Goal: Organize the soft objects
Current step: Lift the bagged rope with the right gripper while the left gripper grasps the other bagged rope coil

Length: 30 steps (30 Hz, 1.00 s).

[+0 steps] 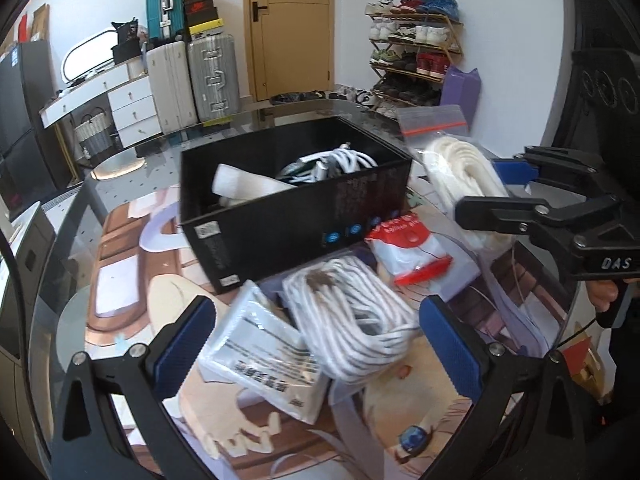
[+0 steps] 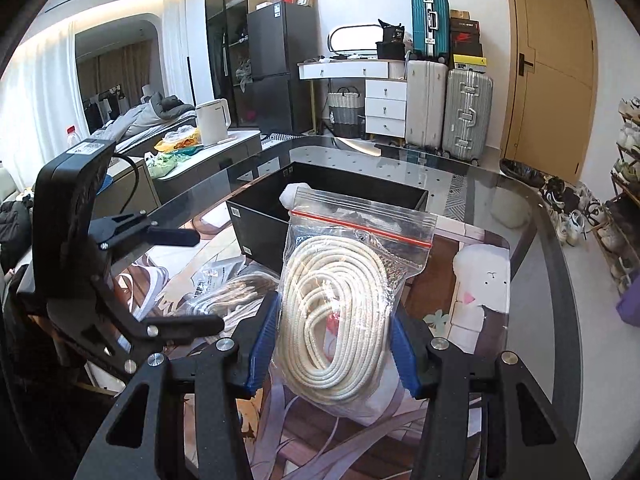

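My right gripper (image 2: 333, 346) is shut on a clear zip bag of cream rope (image 2: 340, 304) and holds it upright above the table, in front of the black box (image 2: 260, 220). In the left wrist view that bag (image 1: 460, 172) hangs right of the box (image 1: 296, 208), in the right gripper (image 1: 494, 184). The box holds white cables (image 1: 340, 162) and a white roll (image 1: 248, 182). My left gripper (image 1: 320, 346) is open, with its blue pads (image 1: 188, 340) either side of a bagged grey-white rope coil (image 1: 352, 320) and a flat labelled packet (image 1: 260, 360) on the table.
A red and white packet (image 1: 408, 252) lies between the box and the rope coil. The round glass table (image 2: 532, 320) has a printed mat under it. The left gripper (image 2: 188, 282) is to the left in the right wrist view. Suitcases, drawers and a shoe rack stand beyond.
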Motion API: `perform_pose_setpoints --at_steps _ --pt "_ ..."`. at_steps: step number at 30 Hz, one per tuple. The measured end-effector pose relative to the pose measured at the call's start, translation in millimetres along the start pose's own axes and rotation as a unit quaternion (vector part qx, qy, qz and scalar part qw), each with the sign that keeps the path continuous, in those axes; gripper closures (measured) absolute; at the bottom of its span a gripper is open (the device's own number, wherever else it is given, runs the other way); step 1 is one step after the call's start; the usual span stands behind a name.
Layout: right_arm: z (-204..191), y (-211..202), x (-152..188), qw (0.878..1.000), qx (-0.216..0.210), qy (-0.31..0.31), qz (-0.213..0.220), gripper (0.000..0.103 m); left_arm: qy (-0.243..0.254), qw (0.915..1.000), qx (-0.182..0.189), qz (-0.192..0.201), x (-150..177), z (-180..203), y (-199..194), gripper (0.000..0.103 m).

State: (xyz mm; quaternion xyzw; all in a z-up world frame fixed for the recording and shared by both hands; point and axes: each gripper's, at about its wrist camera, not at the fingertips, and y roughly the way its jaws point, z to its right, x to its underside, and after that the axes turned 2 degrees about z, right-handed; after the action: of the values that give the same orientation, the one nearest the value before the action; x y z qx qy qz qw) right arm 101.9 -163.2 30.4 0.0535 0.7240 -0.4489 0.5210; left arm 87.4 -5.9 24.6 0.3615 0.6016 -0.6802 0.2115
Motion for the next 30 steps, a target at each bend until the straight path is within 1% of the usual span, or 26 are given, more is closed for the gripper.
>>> perform_pose_setpoints --at_steps 3,5,8,13,14,15,18,20,23,30 --pt "1.3 0.6 -0.1 1.0 0.0 0.0 -0.001 0.051 0.012 0.9998 0.012 0.005 1.8 8.5 -2.0 0.003" --pt "1.5 0.9 0.2 1.0 0.0 0.0 -0.002 0.051 0.025 0.9995 0.019 0.002 4.1 14.8 -0.1 0.019" --pt "1.4 2.6 0.7 1.0 0.0 -0.002 -0.003 0.051 0.026 0.9993 0.025 -0.011 6.6 16.4 5.8 0.027" --pt "-0.2 3.1 1.0 1.0 -0.001 -0.003 -0.006 0.051 0.014 0.9992 0.031 -0.02 7.8 16.4 10.7 0.029" --pt "-0.5 3.1 1.3 1.0 -0.001 -0.003 -0.006 0.051 0.01 0.9992 0.033 -0.022 7.1 15.4 12.2 0.033" --pt "-0.7 3.0 1.3 1.0 -0.001 -0.003 -0.006 0.051 0.006 0.9991 0.035 -0.025 6.6 14.5 13.4 0.034" --pt "-1.8 3.5 2.3 1.0 -0.002 -0.005 -0.009 0.051 0.007 0.9991 0.036 -0.023 6.7 14.2 13.3 0.039" --pt "-1.9 4.1 2.9 1.0 -0.003 -0.005 -0.009 0.051 0.008 0.999 0.038 -0.024 7.8 14.8 12.9 0.047" --pt "-3.1 3.7 3.2 1.0 -0.004 -0.006 -0.009 0.051 0.009 0.9988 0.041 -0.025 7.7 14.8 11.0 0.053" --pt "-1.1 3.3 1.8 1.0 -0.003 -0.004 -0.007 0.051 -0.003 0.9982 0.057 -0.019 2.2 7.8 3.0 0.056"
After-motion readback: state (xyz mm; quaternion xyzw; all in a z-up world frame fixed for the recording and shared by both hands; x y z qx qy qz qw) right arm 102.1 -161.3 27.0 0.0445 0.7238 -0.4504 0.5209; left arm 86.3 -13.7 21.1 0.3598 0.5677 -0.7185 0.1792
